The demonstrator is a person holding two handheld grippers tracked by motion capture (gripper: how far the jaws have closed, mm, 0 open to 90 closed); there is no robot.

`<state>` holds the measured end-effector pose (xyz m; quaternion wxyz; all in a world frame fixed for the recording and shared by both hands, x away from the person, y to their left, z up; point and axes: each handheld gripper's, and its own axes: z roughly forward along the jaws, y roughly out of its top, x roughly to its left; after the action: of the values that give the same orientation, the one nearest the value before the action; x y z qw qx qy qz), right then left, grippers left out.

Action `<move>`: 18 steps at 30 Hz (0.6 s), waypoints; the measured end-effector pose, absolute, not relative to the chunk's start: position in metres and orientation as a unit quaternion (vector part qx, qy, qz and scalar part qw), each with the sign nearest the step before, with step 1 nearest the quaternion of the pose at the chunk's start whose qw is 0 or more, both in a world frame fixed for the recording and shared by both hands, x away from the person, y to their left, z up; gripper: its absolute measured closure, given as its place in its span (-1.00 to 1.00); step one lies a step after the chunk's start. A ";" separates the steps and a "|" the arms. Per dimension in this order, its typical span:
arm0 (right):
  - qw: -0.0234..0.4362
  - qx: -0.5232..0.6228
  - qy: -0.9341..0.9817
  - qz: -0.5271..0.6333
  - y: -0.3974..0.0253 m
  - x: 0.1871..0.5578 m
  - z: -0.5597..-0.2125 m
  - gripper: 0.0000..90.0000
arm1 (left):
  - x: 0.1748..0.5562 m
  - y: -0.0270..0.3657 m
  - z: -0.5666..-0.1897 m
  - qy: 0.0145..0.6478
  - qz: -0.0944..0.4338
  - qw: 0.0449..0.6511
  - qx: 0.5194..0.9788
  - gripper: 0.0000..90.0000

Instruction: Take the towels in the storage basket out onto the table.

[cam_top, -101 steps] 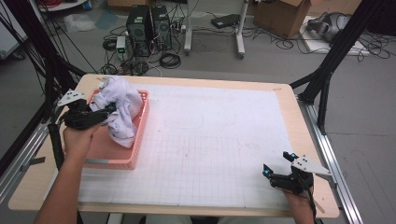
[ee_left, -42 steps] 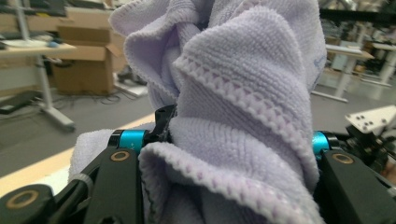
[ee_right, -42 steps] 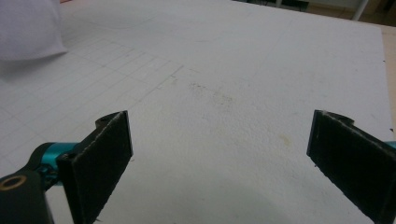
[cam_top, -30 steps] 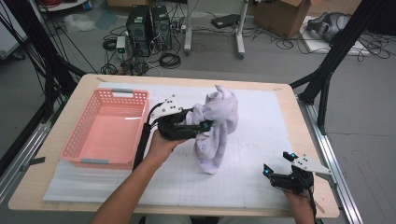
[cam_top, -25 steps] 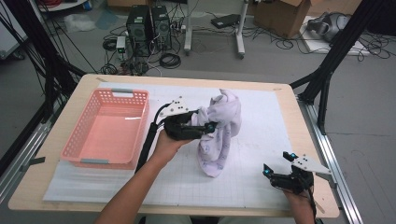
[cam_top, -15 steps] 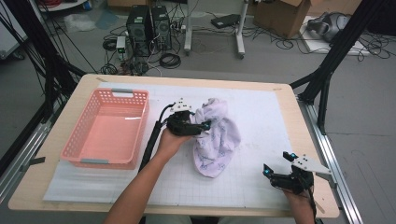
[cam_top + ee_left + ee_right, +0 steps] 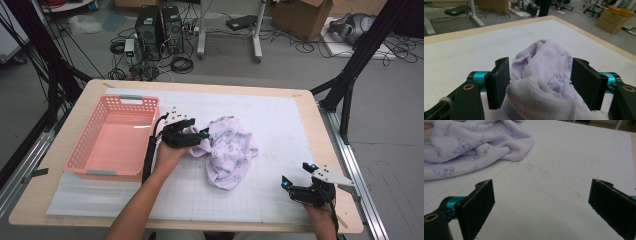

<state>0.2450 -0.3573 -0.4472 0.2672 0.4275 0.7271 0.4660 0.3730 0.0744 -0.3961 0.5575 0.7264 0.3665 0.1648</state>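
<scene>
A lilac cloth point(image 7: 227, 150) printed with small cat figures lies crumpled in the middle of the white mat point(image 7: 285, 120). My left gripper point(image 7: 200, 136) sits at its left edge, held low over the mat. In the left gripper view the jaws of the left gripper point(image 7: 541, 85) stand wide apart, with a fold of the cloth point(image 7: 544, 72) bulging loosely between them. My right gripper point(image 7: 295, 175) rests near the front right of the mat, a little away from the cloth. The right gripper point(image 7: 544, 205) is open with bare mat between its jaws and the cloth point(image 7: 469, 142) farther off.
A pink plastic basket point(image 7: 82, 145) stands on the left side of the table, nothing inside it. The wooden table edge point(image 7: 330, 150) runs along the right. Computers, cables and boxes lie on the floor beyond the table.
My left gripper carried the cloth from the basket to the middle of the mat and lowered it. The cloth has gone from hanging to lying flat, and the jaws have opened. The right gripper stayed still.
</scene>
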 end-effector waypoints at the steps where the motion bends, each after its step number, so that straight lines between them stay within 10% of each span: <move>1: 0.265 0.430 0.726 0.466 -0.357 0.245 -0.447 -0.88 | 0.371 0.077 -0.396 0.367 0.165 0.561 0.724 -0.31; 18: 0.262 0.438 0.730 0.455 -0.356 0.248 -0.447 -0.88 | 0.356 0.105 -0.364 0.366 0.176 0.583 0.703 -0.46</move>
<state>0.2480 -0.3563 -0.4475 0.2617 0.4385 0.7299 0.4545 0.3556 0.1052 -0.3636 0.5831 0.7035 0.3664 0.1758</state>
